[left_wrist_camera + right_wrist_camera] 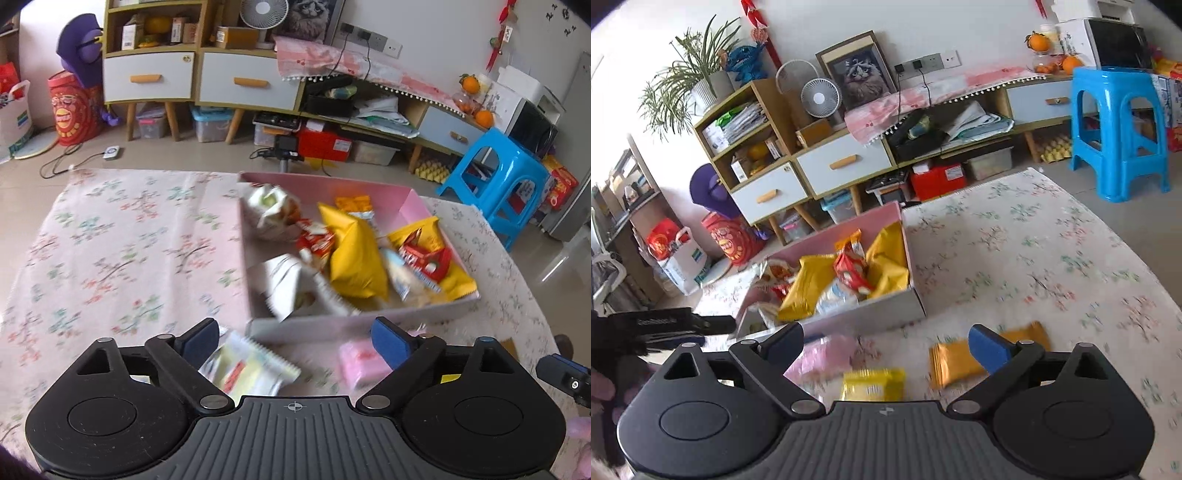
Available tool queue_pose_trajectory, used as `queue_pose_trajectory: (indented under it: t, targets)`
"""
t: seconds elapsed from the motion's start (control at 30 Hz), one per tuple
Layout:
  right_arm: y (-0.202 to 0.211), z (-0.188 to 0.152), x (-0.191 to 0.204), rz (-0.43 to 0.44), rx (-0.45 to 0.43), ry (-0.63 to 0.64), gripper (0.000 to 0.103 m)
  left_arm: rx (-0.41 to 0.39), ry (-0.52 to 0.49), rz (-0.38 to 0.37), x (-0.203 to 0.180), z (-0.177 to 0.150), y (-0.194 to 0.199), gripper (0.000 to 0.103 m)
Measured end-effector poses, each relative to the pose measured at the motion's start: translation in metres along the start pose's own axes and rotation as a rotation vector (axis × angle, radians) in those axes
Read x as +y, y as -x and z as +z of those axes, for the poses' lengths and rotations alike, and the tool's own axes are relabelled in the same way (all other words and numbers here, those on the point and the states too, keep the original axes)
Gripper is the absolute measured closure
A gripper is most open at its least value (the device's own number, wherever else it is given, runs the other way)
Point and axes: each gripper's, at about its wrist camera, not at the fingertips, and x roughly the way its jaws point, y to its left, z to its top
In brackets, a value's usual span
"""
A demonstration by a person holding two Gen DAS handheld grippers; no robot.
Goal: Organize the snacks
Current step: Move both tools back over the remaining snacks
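The left gripper [295,341] is spread wide and holds nothing. Below its gap lie a pale yellow-white serrated-edge snack packet [251,365] and a pink wrapped packet [360,360], both on the floral-print tablecloth [122,240].

The right gripper [888,345] is likewise spread wide and empty. Only its view shows a small yellow packet [873,384] and two orange foil packets [955,360] near the blue fingertips [988,349]; contact cannot be determined.

Beyond both grippers stands the pink rectangular cardboard box [406,199], holding a large yellow pillow bag [354,258], red wrappers [424,258] and white crumpled bags [271,210]. Motion blur makes the package printing unreadable.

Farther off are a blue plastic stool [1119,133], visible in both views, and a framed cat picture [858,74].
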Motion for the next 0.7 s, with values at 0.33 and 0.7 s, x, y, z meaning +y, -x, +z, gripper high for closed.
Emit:
queue_pose_trajectory:
  t: [0.33,0.7]
  targets:
    - [0.011,-0.039,0.014,-0.083,0.041,0.084,0.012,-0.016,-0.028,-0.045,0.031,-0.041,0.015,0.007]
    - [-0.011,-0.079,0.035,-0.117,0.066,0.2,0.012,-0.055,-0.074,-0.121,0.059,-0.058,-0.006,0.007]
